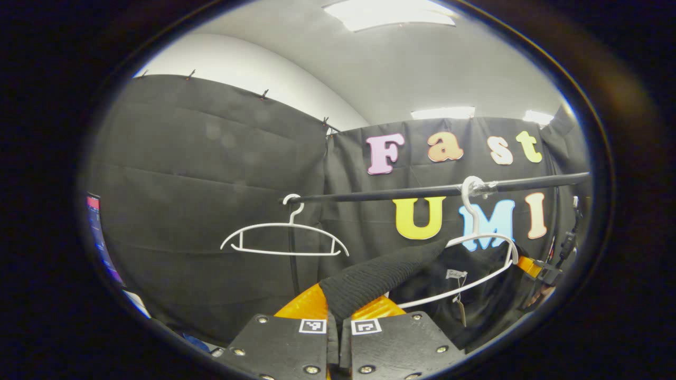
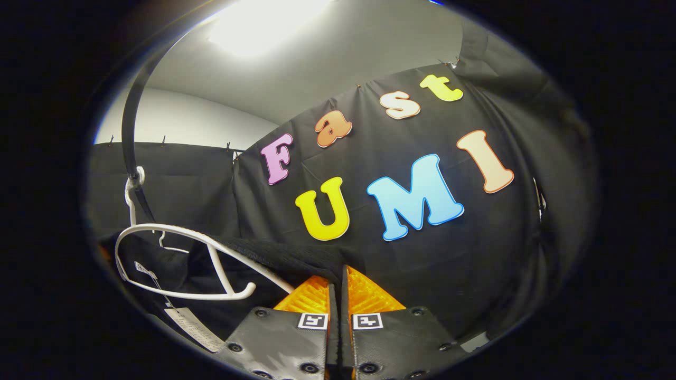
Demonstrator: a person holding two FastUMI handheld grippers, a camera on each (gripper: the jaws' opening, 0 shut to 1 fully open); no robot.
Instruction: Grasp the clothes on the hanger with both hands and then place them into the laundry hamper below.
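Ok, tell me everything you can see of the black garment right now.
The black garment looks like ribbed knit. One shoulder is pulled off the white hanger and pinched in the left hand-held gripper; the rest hangs dark below that hanger, with a paper tag. The right hand-held gripper is closed on its other edge.
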